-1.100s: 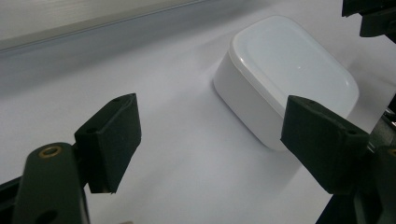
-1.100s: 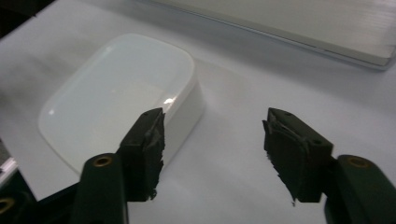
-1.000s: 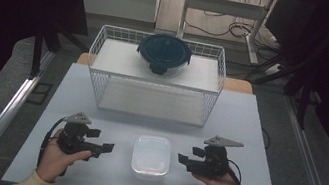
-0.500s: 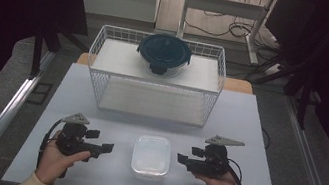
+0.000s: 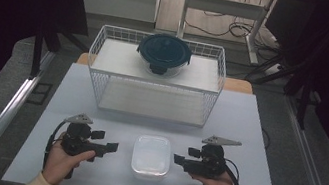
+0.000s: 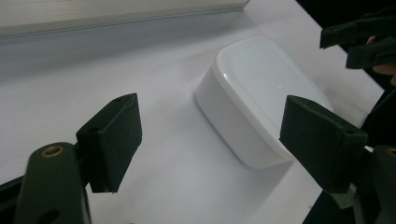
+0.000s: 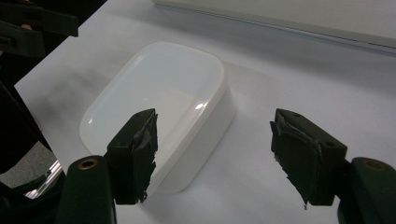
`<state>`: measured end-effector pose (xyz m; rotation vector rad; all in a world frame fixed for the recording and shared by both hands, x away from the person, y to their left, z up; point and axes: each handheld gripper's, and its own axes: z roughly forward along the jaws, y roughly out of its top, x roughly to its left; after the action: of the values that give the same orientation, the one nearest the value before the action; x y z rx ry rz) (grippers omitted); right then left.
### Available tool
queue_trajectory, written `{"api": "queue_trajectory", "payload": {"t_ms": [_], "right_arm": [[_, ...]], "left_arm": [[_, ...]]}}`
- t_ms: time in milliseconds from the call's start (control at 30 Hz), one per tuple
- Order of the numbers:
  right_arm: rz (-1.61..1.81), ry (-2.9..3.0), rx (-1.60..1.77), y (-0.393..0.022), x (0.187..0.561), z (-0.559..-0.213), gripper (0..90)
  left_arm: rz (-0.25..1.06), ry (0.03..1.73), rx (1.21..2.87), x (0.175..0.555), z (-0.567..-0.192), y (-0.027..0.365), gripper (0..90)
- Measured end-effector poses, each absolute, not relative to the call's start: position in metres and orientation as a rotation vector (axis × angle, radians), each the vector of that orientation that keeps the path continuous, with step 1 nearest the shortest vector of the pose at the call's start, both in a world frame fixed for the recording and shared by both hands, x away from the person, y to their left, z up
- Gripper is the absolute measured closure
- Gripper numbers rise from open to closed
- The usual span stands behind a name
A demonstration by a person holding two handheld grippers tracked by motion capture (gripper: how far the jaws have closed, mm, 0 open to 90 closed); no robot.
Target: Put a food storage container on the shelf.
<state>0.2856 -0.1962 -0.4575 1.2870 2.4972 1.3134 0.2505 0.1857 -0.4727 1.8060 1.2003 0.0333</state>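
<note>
a lidded dark bowl (image 5: 163,54) sits atop the wire basket (image 5: 152,95) at 12 o'clock; white glossy box (image 5: 151,156) lies closed between the released left gripper (image 5: 110,147) and right gripper (image 5: 177,160).

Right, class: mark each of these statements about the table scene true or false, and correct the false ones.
1. The white lidded box lies between the left tool and the right tool. True.
2. The right tool is clamped on the white box. False: its jaws stand open, clear of it.
3. The dark round container sits on top of the wire basket. True.
4. The white box has its lid off. False: the lid is on.
</note>
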Motion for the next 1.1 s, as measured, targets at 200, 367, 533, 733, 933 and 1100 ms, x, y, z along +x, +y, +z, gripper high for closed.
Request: {"api": "queue_trajectory", "payload": {"t_ms": [200, 367, 533, 733, 933, 1100], "right_arm": [[1.316, 2.519, 1.29, -0.189, 0.289, -0.457, 32.0], [1.33, 2.524, 1.34, -0.183, 0.296, -0.457, 33.2], [1.341, 2.525, 1.378, -0.174, 0.304, -0.456, 33.6], [1.336, 2.574, 1.359, -0.167, 0.3, -0.464, 35.0], [1.36, 2.578, 1.376, -0.168, 0.299, -0.469, 36.2], [1.354, 2.589, 1.409, -0.168, 0.299, -0.475, 38.0]], "left_arm": [[-0.04, 1.225, 1.792, 0.257, -0.477, 0.176, 22.5], [-0.075, 1.239, 1.785, 0.267, -0.477, 0.165, 23.2], [-0.123, 1.239, 1.779, 0.276, -0.478, 0.151, 24.5], [-0.17, 1.236, 1.791, 0.276, -0.485, 0.146, 26.6], [-0.206, 1.245, 1.776, 0.277, -0.488, 0.143, 28.4], [-0.306, 1.266, 1.748, 0.282, -0.501, 0.141, 31.1]]}}
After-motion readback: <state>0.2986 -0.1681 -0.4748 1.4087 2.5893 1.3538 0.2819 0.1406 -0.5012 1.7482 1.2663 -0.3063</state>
